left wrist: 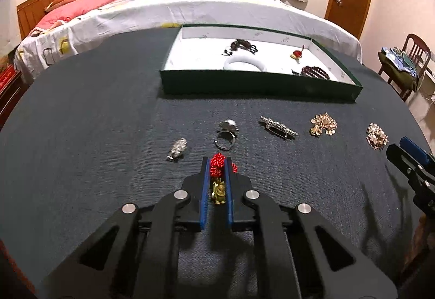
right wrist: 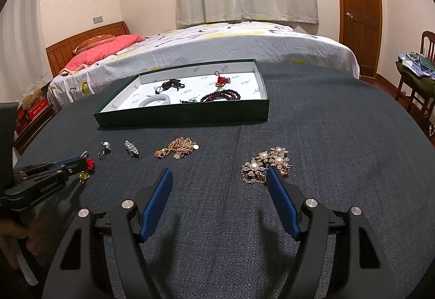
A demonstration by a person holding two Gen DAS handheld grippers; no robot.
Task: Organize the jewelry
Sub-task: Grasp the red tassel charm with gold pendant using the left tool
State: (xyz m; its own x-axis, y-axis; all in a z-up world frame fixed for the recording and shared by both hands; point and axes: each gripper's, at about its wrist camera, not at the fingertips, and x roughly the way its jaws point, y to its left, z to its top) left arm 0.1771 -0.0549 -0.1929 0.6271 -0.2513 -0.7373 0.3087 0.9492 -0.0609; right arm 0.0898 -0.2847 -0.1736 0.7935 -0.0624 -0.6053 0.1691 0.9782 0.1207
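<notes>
- The left hand-held gripper (left wrist: 217, 171) is pinching a red knotted-cord charm with a small gold figurine (left wrist: 217, 176); the blue pads press on the knot and the figurine dangles beneath them, so the soft cord seems to be chosen as the surest place to grip.
- That charm sits just above the dark grey cloth-covered desk (left wrist: 95, 122), towards its near edge, and looks bound for the tray.
- The shallow green cardboard tray with a white lining (left wrist: 258, 87) lies towards the far edge, already holding a similar red charm (left wrist: 297, 54), a white bangle (left wrist: 244, 64) and dark red beads (left wrist: 315, 72), so it seems to be the collecting spot.
- Loose pieces lie in a row between tray and grippers: a silver ring (left wrist: 227, 133), a silver brooch (left wrist: 278, 128) and a gold chain cluster (left wrist: 323, 127), each apart so that it can be picked singly.
- The right hand-held gripper (right wrist: 218, 176) hovers with fingers spread and empty, just beside a pearl-set flower brooch (right wrist: 267, 164), probably next.
</notes>
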